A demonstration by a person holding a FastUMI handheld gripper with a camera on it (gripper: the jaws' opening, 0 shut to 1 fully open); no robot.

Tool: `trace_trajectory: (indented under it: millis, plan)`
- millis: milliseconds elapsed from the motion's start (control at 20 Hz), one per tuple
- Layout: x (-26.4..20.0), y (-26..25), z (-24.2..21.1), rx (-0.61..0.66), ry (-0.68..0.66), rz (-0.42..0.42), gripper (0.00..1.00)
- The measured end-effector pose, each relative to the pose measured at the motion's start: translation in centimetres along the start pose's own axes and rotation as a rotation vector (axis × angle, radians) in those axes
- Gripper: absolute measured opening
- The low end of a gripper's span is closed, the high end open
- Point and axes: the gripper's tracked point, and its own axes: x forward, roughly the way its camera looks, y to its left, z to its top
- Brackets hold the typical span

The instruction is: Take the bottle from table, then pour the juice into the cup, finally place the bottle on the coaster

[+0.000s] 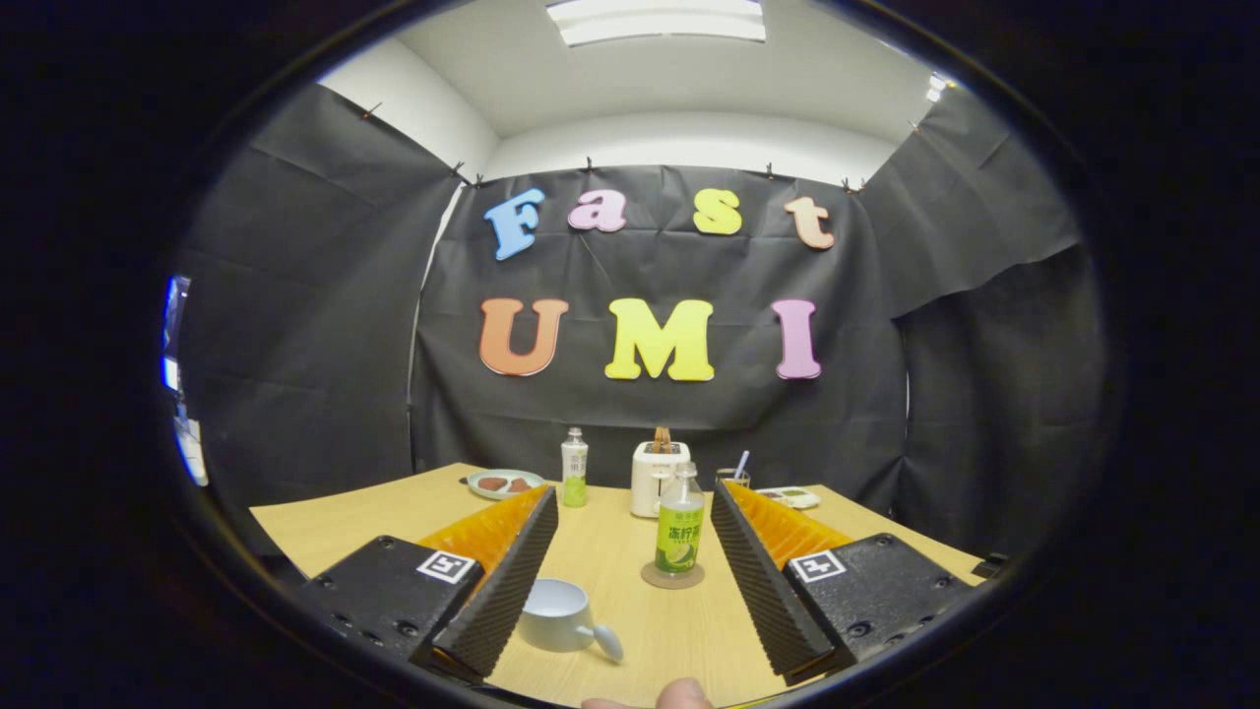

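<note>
A clear bottle (679,520) with a green label stands upright on a round coaster (672,575), between my two fingers and nearer the right one. A white cup (559,614) with its handle toward me sits on the table close by the left finger. My gripper (635,512) is open, both fingers spread wide, touching neither the bottle nor the cup.
At the back of the wooden table (630,640) stand a second bottle (574,468), a white toaster (658,477), a plate with food (504,483), a glass with a straw (733,475) and a small tray (787,497). A fingertip (679,695) shows at the near edge.
</note>
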Motion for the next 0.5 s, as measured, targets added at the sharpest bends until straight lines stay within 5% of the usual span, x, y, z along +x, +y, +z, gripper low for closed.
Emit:
trace_trajectory:
  millis: [500]
  plan:
    - [0.34, 0.68, 0.42, -0.001, -0.014, 0.007, 1.0]
